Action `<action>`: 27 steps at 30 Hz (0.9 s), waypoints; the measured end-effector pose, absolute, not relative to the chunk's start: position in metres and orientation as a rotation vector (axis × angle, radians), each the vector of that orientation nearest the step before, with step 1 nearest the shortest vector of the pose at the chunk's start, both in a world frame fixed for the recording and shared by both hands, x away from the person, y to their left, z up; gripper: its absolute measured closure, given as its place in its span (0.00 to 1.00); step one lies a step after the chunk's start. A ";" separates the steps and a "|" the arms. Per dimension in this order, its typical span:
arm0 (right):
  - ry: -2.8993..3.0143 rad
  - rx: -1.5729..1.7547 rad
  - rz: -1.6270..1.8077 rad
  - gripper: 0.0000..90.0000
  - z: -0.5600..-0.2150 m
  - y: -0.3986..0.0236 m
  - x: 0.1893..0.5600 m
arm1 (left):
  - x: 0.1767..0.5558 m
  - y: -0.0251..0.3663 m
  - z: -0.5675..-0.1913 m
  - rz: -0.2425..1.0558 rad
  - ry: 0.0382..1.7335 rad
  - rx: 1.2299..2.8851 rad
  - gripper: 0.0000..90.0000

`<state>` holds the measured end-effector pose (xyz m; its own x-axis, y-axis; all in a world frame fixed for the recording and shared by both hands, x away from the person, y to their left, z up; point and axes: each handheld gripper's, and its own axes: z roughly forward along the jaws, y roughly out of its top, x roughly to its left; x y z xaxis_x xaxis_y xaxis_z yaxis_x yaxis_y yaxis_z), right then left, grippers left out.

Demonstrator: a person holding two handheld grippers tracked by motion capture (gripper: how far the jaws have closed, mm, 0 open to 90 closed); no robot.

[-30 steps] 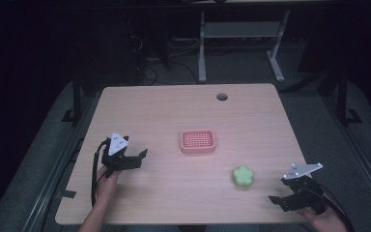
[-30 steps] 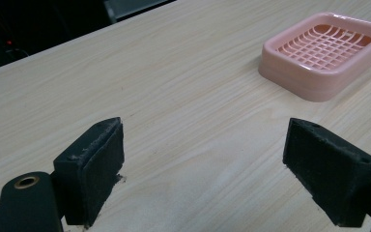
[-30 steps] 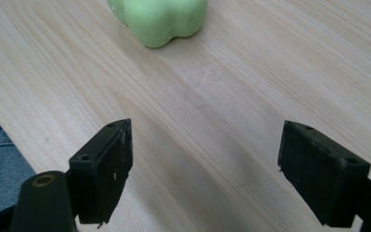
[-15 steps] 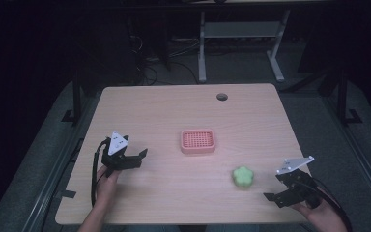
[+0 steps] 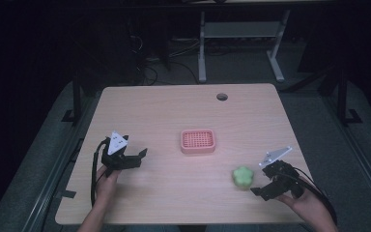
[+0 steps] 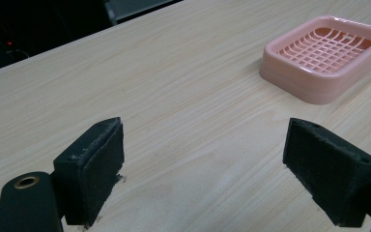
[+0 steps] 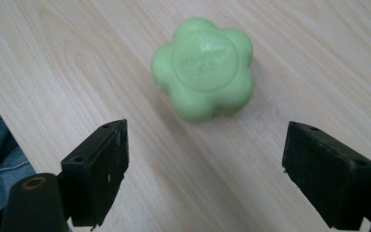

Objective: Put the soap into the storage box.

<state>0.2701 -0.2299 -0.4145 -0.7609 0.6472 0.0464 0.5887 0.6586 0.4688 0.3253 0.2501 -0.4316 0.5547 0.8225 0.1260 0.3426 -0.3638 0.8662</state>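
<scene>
So the right gripper (image 5: 262, 184) is lined up on the green flower-shaped soap (image 5: 242, 177) — its fingers (image 7: 96, 169) are spread wide with nothing between them, and the soap sits just ahead of the gap, flat on the bench (image 5: 174, 116) near the front right. Looks like the step in hand is grabbing that soap, probably to drop it in the pink soap dish (image 5: 198, 141), which sits in the middle of the bench, apart from the soap.

If I were doing this: ease forward until the soap is properly between the pads, keep them low near the wood, and close across the lobes so it doesn't squirt out — soap tends to be slippery, and that scalloped edge gives uneven contact. Centre it first, then squeeze gently.

The left gripper (image 5: 128, 159) is parked over on the left side of the bench, fingers (image 6: 92, 169) also wide apart and holding nothing, pointing towards the dish.

Count: one soap, one dish, two grippers. There's also one round cable hole (image 5: 221, 96) near the far edge.
</scene>
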 end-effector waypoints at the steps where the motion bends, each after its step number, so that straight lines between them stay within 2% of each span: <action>1: 2.759 1.023 0.696 0.17 -0.414 -0.225 0.274 | 0.325 0.250 -0.432 0.716 0.941 1.943 0.16; 27: 2.841 0.985 0.547 0.17 -0.418 -0.184 0.303 | 0.325 0.250 -0.431 0.712 0.942 1.934 0.16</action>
<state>0.3031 -0.1836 -0.4178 -0.7891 0.6132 0.0355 0.5826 0.7289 0.3597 0.3252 0.2501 -0.4309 0.5547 0.8233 0.1207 0.3404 -0.3569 0.8699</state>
